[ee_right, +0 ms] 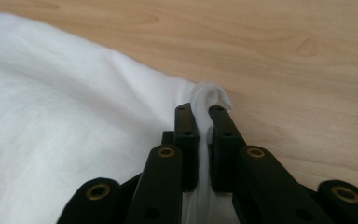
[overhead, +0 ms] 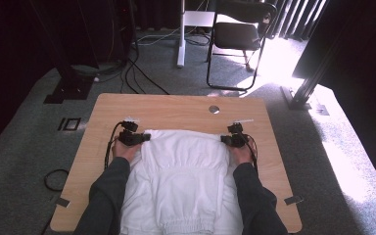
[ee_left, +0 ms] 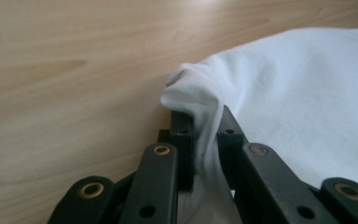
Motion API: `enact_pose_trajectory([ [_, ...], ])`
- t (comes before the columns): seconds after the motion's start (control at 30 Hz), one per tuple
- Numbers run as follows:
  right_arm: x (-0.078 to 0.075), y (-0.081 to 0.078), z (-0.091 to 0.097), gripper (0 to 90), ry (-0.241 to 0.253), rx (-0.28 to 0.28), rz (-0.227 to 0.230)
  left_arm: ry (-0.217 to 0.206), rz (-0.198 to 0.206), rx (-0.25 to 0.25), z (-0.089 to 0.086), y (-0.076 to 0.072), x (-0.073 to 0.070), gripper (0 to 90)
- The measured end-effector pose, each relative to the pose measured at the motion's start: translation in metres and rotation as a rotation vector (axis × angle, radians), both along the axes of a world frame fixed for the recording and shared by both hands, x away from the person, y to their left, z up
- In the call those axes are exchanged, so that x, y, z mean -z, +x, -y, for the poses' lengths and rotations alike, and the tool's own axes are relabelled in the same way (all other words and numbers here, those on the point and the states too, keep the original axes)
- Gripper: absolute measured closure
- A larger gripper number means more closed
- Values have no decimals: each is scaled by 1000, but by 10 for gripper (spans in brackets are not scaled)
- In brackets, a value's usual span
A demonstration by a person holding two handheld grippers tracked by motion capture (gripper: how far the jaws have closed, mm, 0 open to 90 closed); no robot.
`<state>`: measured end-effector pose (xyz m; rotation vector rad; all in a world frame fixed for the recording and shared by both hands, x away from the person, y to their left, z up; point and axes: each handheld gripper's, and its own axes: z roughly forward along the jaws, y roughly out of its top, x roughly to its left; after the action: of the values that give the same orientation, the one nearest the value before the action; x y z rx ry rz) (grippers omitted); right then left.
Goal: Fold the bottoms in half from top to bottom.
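Observation:
A white garment [overhead: 183,171] lies spread on the wooden table [overhead: 176,107], with an elastic hem toward the near edge. My left gripper [overhead: 144,137] sits at the garment's far left corner, shut on a pinch of the white cloth [ee_left: 193,100] that bulges out above its jaws. At the far right corner my right gripper [overhead: 223,139] is likewise shut on a small fold of the cloth [ee_right: 209,100]. Both grippers [ee_left: 206,122] [ee_right: 204,111] rest low on the tabletop, held by hands in dark sleeves.
A round metal grommet [overhead: 214,109] is set in the table near its far edge. Behind the table stand a black chair [overhead: 237,39] and a white stand leg [overhead: 180,34]. Cables [overhead: 137,73] trail over the grey carpet at the left.

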<state>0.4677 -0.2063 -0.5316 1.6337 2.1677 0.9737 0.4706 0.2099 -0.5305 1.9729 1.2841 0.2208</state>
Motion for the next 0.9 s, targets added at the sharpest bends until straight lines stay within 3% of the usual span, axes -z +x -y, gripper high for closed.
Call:
enact_pose_trajectory([
  [0.07,-4,-1,1,848,5,-2,12,-17,25,11,-4,0,-14,834],
  [0.13,-17,-2,4,849,14,-17,58,-37,54,10,-7,0,-28,836],
  [0.37,-78,-6,13,846,84,-22,268,-143,205,-7,-16,-3,-81,836],
  [0.47,-89,-12,14,844,75,-59,294,-149,216,5,-19,-8,-86,835],
  [0.63,-88,-30,17,844,85,-96,316,-165,228,33,-22,-26,-85,835],
  [0.77,-90,-61,22,841,101,-146,350,-168,263,91,-25,-59,-88,833],
  [0.83,-88,-79,25,839,94,-178,357,-147,278,131,-26,-77,-88,832],
  [0.87,-84,-98,29,838,103,-206,360,-148,278,145,-27,-87,-87,830],
  [0.9,-84,-98,29,838,103,-206,360,-144,280,162,-27,-94,-86,830],
])
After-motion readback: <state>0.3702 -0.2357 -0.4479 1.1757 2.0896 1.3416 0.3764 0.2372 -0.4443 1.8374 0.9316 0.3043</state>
